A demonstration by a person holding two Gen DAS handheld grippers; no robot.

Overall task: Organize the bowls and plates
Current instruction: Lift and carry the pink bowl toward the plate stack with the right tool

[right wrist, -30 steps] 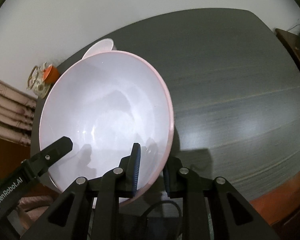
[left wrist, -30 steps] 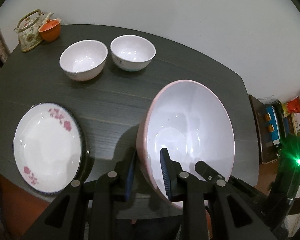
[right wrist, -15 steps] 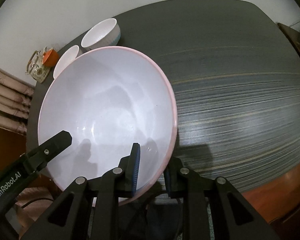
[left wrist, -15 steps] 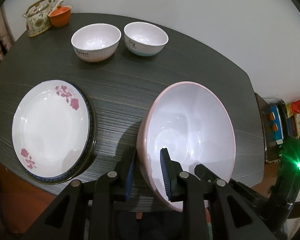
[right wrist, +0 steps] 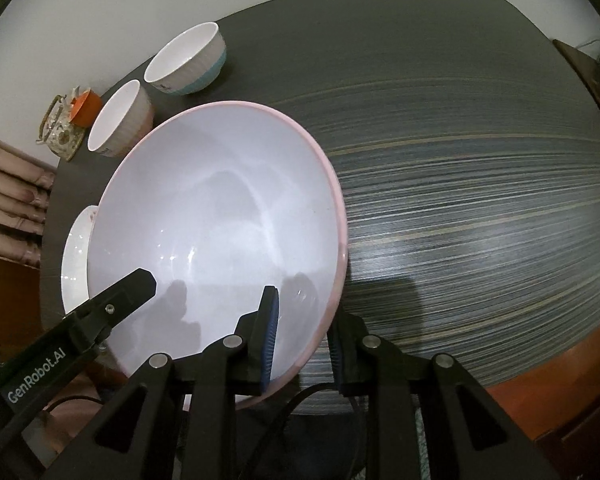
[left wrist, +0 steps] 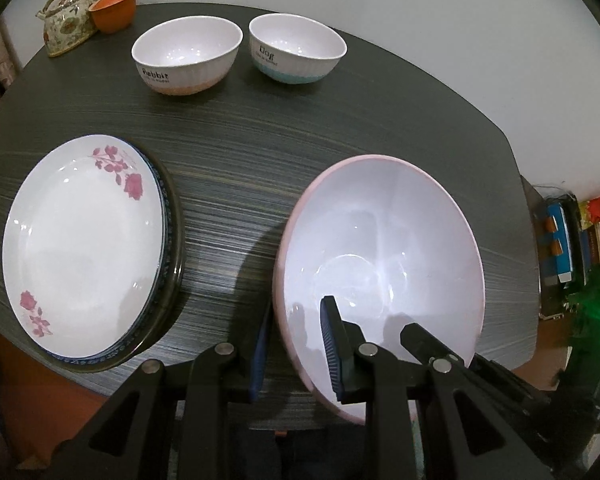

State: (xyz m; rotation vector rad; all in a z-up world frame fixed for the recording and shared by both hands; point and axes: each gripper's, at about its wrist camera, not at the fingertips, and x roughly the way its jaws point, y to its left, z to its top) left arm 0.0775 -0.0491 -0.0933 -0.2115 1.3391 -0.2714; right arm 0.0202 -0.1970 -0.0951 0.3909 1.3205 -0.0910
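A large pink bowl (left wrist: 384,264) with a white inside is held over the near part of the dark table (left wrist: 284,148). My left gripper (left wrist: 296,340) is shut on its near left rim. My right gripper (right wrist: 304,332) is shut on its right rim; the bowl (right wrist: 220,224) fills that view. A white plate with pink flowers (left wrist: 80,236) lies on a dark-rimmed plate at the left. Two small white bowls stand at the back: one with a peach base (left wrist: 188,60) and one with a blue base (left wrist: 296,54).
A floral teapot (left wrist: 66,20) and an orange cup (left wrist: 114,10) stand at the far left corner. The table's right part (right wrist: 480,200) is bare wood grain. Shelves with boxes (left wrist: 564,232) stand beyond the right edge.
Both grippers, still holding the pink bowl, have lowered and pulled back toward the near edge. The table objects look larger and closer in the left wrist view.
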